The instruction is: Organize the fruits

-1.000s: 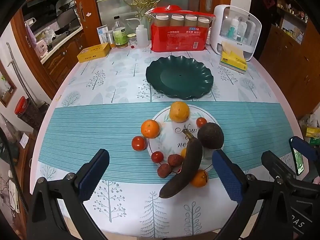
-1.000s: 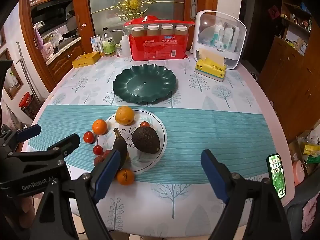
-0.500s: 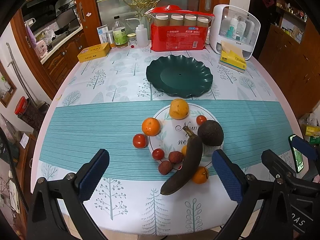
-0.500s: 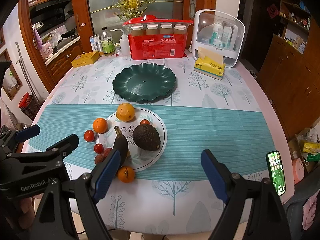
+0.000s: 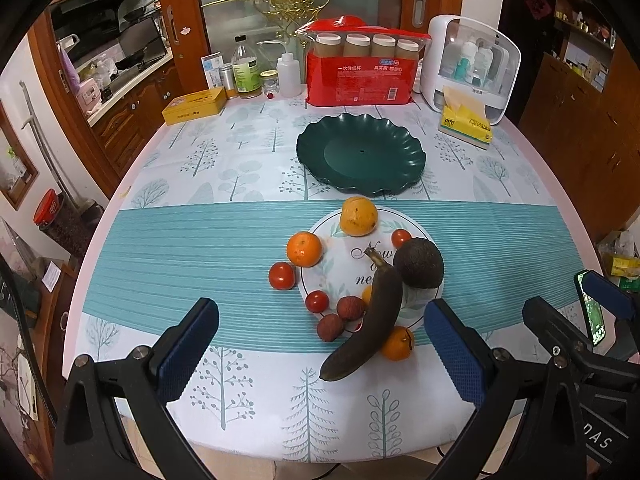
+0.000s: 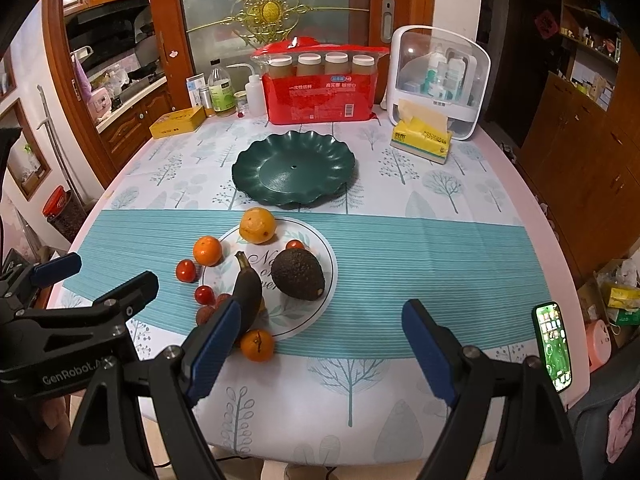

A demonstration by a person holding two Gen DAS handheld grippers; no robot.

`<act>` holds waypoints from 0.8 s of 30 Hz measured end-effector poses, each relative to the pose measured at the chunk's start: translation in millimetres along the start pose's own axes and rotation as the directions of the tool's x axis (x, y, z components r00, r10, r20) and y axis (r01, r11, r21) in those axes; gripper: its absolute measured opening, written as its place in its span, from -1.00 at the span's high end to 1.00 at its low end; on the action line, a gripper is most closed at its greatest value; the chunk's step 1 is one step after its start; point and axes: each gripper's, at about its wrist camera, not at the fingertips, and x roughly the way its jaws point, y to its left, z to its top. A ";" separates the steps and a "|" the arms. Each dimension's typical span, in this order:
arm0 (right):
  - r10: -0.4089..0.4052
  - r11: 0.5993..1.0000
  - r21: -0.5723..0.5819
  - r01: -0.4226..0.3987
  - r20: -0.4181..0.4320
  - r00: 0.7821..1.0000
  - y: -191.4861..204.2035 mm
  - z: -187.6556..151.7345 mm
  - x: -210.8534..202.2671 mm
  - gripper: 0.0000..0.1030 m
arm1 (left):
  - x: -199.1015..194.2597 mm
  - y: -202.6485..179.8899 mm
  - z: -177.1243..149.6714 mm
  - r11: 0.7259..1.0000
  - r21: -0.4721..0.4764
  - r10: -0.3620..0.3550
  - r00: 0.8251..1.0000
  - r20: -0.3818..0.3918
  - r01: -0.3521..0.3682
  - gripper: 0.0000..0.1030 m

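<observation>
While fruit sits clustered around a white printed mat (image 5: pixel 348 268) on the table's teal stripe, a blackened banana (image 5: pixel 372 320) leans beside an avocado (image 5: pixel 418 263); the green plate (image 5: pixel 404 152) beyond holds nothing. Both the left gripper (image 5: pixel 320 354) and right gripper (image 6: pixel 320 354) hover near, jaws wide apart.

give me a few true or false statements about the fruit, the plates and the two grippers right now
1. The green plate holds no fruit. True.
2. The avocado lies on the white plate. True.
3. The left gripper is shut on the banana. False: it is open and holds nothing.
4. The banana is bright yellow. False: its skin is dark brown.
5. The right gripper is open and empty. True.
</observation>
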 end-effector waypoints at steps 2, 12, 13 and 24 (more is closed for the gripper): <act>0.002 1.000 0.001 -0.002 0.001 1.000 -0.8 -0.7 -0.7 -0.62 | -1.5 -1.0 -1.1 1.000 -0.001 -0.001 1.000 -0.001 0.001 -0.98; 0.015 1.000 0.004 -0.015 0.004 1.000 -7.2 -2.5 -4.1 -0.62 | -6.2 -7.0 -3.8 1.000 -0.007 0.000 1.000 -0.004 0.000 -0.98; 0.015 1.000 0.004 -0.015 0.004 1.000 -7.5 -2.6 -4.1 -0.62 | -6.7 -9.9 -4.0 1.000 -0.011 -0.001 1.000 -0.006 0.001 -0.98; 0.064 0.998 -0.004 -0.064 -0.002 0.998 -20.1 -3.7 -3.7 -0.62 | -11.1 -21.0 -9.7 0.999 -0.050 0.009 1.000 -0.019 -0.010 -0.94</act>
